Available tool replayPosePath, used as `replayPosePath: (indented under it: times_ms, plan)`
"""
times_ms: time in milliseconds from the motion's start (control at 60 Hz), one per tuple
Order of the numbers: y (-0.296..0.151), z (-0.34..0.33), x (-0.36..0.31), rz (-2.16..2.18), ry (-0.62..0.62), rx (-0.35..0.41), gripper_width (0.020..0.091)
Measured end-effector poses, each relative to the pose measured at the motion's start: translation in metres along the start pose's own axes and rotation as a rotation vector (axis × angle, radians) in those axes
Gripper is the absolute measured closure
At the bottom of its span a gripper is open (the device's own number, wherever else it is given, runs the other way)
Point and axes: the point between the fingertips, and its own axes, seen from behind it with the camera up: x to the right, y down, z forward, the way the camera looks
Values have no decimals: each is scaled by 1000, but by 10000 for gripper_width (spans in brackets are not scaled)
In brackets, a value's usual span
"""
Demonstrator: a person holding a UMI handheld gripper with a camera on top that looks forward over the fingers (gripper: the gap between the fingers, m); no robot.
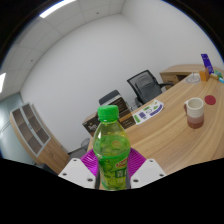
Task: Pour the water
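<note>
A green plastic bottle (111, 148) with a green cap and a green-and-yellow label stands upright between my fingers. My gripper (111, 172) is shut on the bottle, both magenta pads (89, 162) pressing its sides. The bottle is held tilted with the view, above the wooden table (160, 128). Beyond the bottle on that table stands a white-and-brown paper cup (195, 111).
Past the cup, at the table's far end, stand a blue bottle (206, 62) and an orange object (204, 73). Papers (150, 111) lie on the table near black office chairs (144, 85). A shelf unit (28, 127) stands against the white wall.
</note>
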Motion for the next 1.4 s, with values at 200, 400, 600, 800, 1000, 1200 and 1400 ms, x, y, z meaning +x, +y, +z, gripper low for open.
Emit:
replayPosePath:
  times_ms: [200,400,600,800,1000,1200,1400]
  plan:
    - [-72,21,76,470,31,-40,760]
    - [-96,34,125,763,17,-91,761]
    - [-113,37,149,1147,-33,-84,761]
    - [-106,44,157,1365,-30,-115,759]
    - [-112,40,156,1307,-23,-124,761]
    - [-165,19,147,840,-47,-78,760]
    - [-266,-12,162,138,-15,69,757]
